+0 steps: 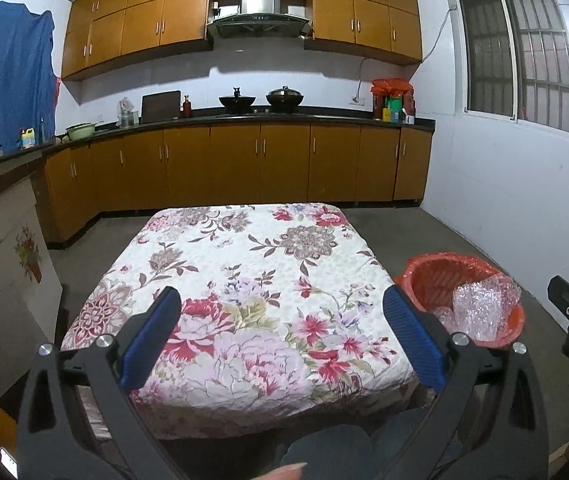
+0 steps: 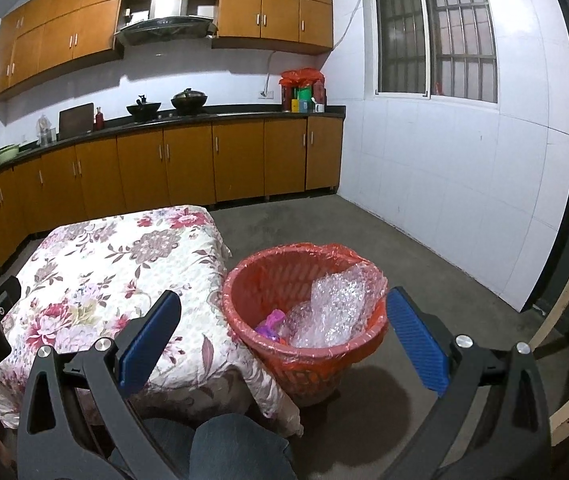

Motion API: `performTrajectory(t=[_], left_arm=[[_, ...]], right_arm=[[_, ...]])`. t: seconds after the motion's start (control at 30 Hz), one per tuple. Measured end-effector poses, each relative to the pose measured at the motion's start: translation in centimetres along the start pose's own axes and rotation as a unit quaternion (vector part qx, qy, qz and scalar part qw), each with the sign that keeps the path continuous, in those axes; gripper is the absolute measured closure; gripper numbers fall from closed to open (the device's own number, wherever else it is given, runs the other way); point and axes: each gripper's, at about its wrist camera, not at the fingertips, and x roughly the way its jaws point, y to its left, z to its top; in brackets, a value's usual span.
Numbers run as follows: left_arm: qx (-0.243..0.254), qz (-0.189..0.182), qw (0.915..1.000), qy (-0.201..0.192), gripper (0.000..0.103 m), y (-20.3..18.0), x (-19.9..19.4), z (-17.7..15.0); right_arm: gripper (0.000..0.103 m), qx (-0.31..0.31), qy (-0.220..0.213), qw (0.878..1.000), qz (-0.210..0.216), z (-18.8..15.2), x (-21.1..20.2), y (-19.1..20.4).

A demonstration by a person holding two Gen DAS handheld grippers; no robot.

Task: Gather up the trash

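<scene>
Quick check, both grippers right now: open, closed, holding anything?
Left gripper: open, holding nothing, above the floral tablecloth.
Right gripper: open, holding nothing, facing the red trash basket.

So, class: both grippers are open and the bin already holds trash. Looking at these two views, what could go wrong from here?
1. The bubble wrap stands above the rim of the red bin; it may spring out or snag if more goes in.
2. The bin sits close against the floral cloth hanging off the table; a sweeping right gripper could catch the cloth or tip the bin.
3. The left gripper hovers open over the cloth; its fingers could snag it.
</scene>
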Motion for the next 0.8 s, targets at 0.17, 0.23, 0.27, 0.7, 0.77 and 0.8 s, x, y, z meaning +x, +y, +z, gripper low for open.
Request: performTrajectory(t=[0.17, 0.23, 0.27, 0.7, 0.77, 0.8], left_arm=[[0.002, 0.001, 1.0, 0.006, 0.004, -0.1, -0.1, -0.5], [0.003, 0.001, 1.0, 0.007, 0.004, -0.1, -0.2, -0.7], [0.003, 0.001, 1.0, 0.007, 0.004, -0.1, -0.3, -0.8], [0.006, 0.005, 0.9999, 0.006, 0.004, -0.2, -1.1, -1.3], [0.006, 0.007, 0.9999, 0.007, 0.004, -0.2, -1.2, -1.3], [0.006, 0.007, 0.9999, 0.007, 0.004, -0.2, -1.3, -1.3]], right_arm=[[0.002, 0.004, 0.011, 1.0, -0.001, -0.5, 0.1, 0.0], [0.002, 0.007, 0.015, 1.0, -0.001, -0.6, 0.2, -0.1], [0.002, 0.008, 0.016, 1.0, -0.002, -0.7, 0.2, -0.2], [0.002, 0.01, 0.018, 1.0, 0.003, -1.1, -0.4, -0.1], [0.002, 0.01, 0.019, 1.0, 0.004, -1.1, -0.4, 0.0], [0.002, 0.01, 0.019, 1.0, 0.005, -1.1, -0.5, 0.0]])
